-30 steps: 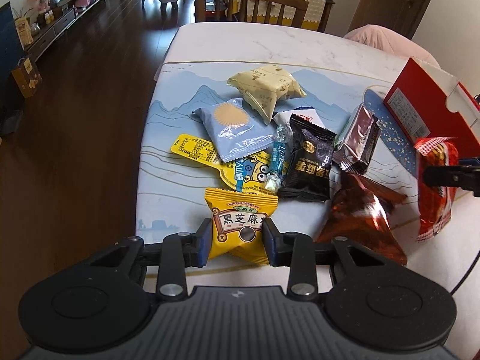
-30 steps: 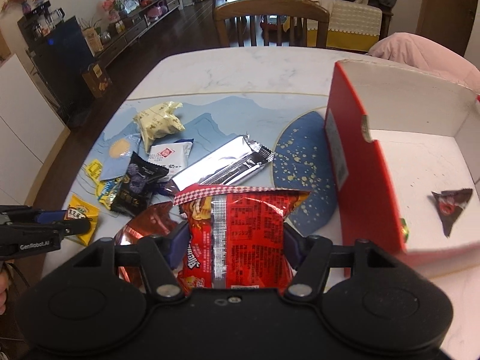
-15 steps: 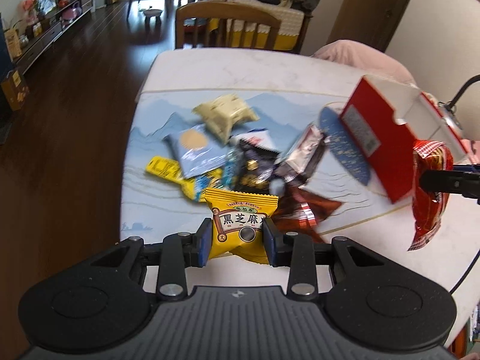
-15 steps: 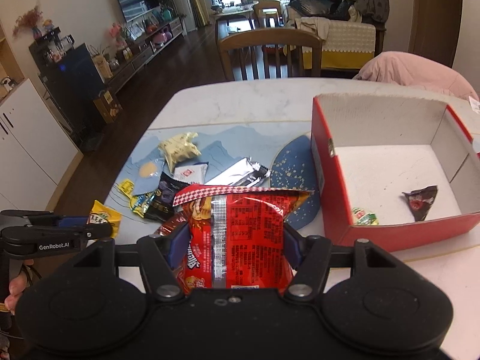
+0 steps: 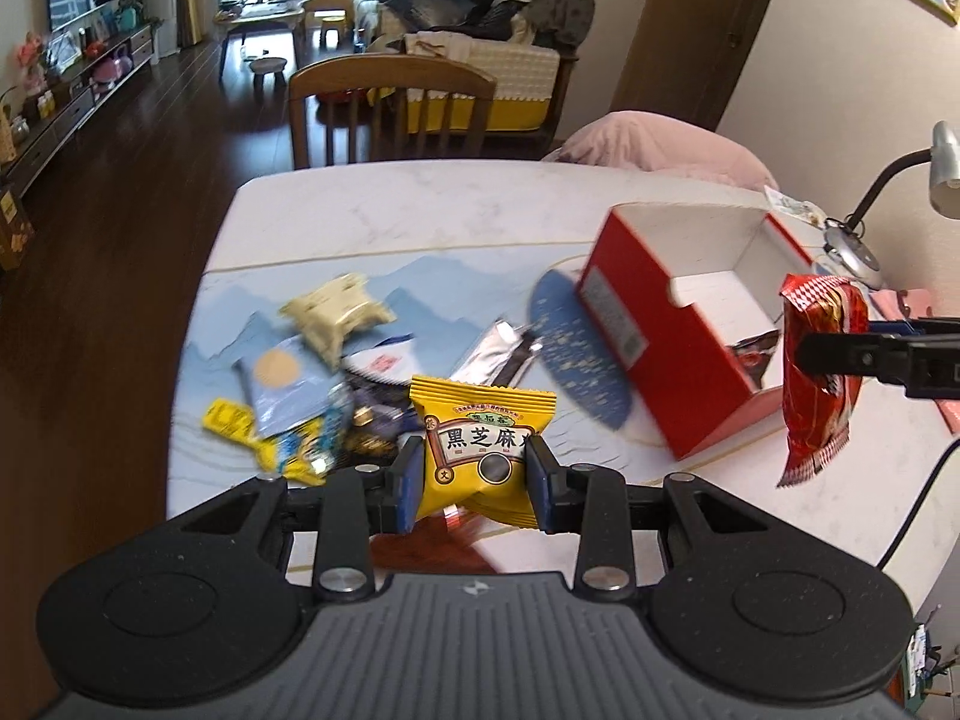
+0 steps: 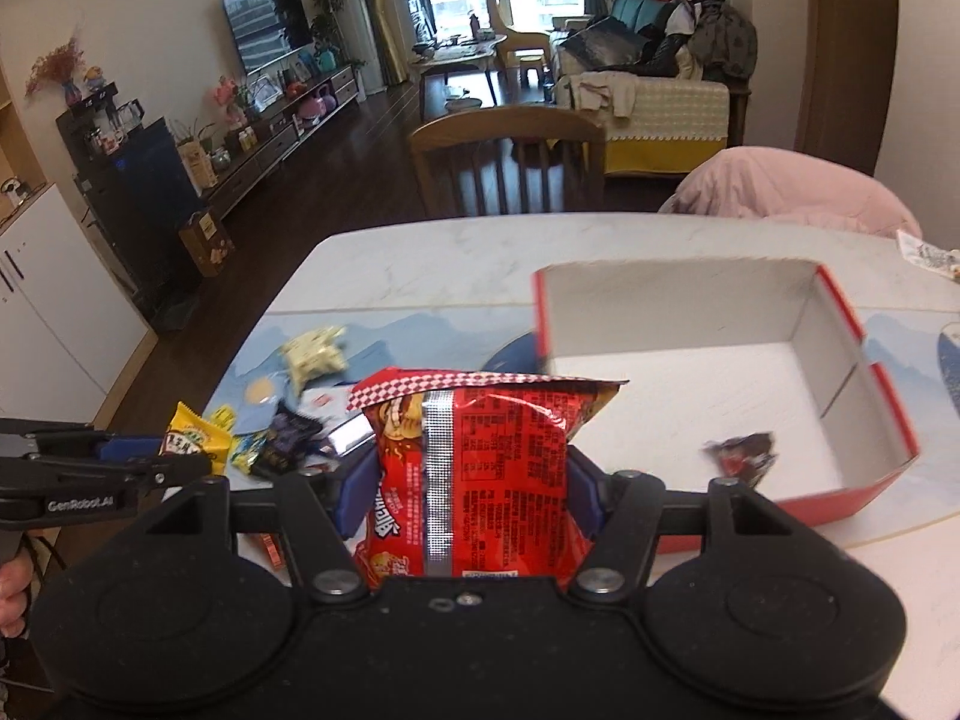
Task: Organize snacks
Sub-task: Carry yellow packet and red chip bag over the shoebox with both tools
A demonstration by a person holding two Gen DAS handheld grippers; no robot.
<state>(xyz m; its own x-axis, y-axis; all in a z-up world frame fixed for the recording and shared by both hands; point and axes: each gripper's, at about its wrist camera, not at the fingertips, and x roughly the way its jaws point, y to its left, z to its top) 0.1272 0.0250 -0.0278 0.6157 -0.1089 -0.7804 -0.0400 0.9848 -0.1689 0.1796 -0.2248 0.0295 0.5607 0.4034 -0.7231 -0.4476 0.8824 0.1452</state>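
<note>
Both hands loaded. My left gripper [image 5: 475, 474] has its fingers closed on the yellow sesame packet [image 5: 480, 450], pinched across its lower half, lifted off the tabletop [image 5: 420, 210]. My right gripper [image 6: 465, 501] is clamped on the red chip bag [image 6: 474, 474], gripped at mid-body, top seal standing up.

Red box [image 6: 840, 495] sits open-topped ahead and to the right; one dark wrapper [image 6: 741, 456] lies on its floor near the front wall. Remaining snack pile [image 5: 324, 372] lies spread on the blue mat [image 5: 420, 276], left of the box.

Step in hand, as I judge it: carry both packets over the box and drop them in. Right bag first, since it hangs nearest the box. Bring it past the near wall, over bare floor, then release low so it lands flat.

Edges: the red walls stand tall; the hanging tail of the chip bag could catch the rim. Lamp [image 5: 942, 174] and its cable [image 5: 918, 516] crowd the right side. The box interior has plenty of room; the left hand should wait clear so the two tools don't meet above it.
</note>
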